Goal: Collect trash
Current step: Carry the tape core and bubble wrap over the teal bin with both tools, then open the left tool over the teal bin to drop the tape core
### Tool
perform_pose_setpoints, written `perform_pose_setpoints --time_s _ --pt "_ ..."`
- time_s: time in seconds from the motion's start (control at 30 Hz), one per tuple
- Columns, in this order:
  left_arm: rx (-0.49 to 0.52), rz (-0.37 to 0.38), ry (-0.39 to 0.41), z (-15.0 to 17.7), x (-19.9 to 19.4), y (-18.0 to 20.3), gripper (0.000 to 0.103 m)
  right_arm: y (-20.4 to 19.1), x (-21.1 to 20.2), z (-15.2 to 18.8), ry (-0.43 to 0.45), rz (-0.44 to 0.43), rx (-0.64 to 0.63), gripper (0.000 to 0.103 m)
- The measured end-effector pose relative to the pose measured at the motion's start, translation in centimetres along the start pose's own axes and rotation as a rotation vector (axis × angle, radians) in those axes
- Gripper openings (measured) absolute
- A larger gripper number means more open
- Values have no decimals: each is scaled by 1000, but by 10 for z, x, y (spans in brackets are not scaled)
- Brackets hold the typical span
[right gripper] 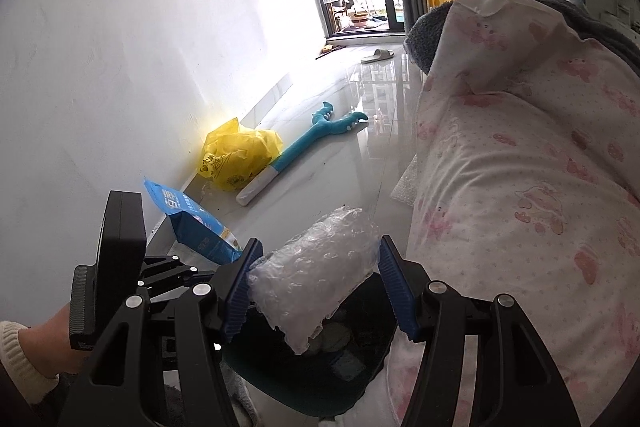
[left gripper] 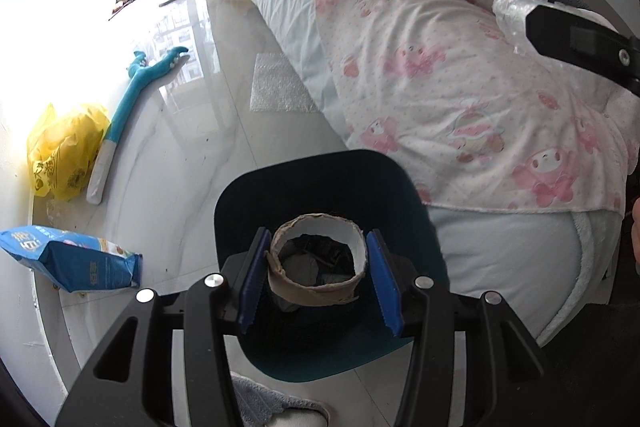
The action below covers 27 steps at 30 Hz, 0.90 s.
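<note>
My left gripper [left gripper: 316, 279] is shut on a brown cardboard tape core [left gripper: 318, 291], held right over the open dark teal trash bin [left gripper: 320, 171] on the floor beside the bed. Some trash lies inside the bin. My right gripper [right gripper: 318, 283] is shut on a wad of clear bubble wrap [right gripper: 316, 275], above the same bin [right gripper: 320, 383]. In the left wrist view the right gripper's black body [left gripper: 580, 39] with the bubble wrap [left gripper: 510, 15] shows at upper right over the bed.
A yellow plastic bag [left gripper: 60, 151], a blue snack bag [left gripper: 72, 259], a teal toy grabber [left gripper: 132, 95] and a flat sheet of bubble wrap [left gripper: 280, 83] lie on the glossy floor. The bed with the pink patterned quilt [left gripper: 460, 79] is to the right. The white wall [right gripper: 120, 67] is left.
</note>
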<state>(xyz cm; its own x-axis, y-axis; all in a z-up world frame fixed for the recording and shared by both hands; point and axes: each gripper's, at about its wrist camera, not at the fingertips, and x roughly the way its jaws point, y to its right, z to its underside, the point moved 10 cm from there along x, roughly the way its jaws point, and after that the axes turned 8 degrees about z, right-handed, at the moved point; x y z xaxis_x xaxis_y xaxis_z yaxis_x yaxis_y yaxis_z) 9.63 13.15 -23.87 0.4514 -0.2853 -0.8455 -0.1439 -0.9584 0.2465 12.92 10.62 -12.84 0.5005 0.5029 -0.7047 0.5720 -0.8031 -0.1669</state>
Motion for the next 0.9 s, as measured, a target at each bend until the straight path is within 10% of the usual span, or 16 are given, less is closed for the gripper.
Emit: perform_pose_setpoints --time_s 0.43,0.9 --pt "-56 15 -38 16 -2 -22 73 -17 24 7 -49 2 -27 60" --pt "-84 3 174 -18 -52 -32 84 -15 68 44 -177 41 -43 60"
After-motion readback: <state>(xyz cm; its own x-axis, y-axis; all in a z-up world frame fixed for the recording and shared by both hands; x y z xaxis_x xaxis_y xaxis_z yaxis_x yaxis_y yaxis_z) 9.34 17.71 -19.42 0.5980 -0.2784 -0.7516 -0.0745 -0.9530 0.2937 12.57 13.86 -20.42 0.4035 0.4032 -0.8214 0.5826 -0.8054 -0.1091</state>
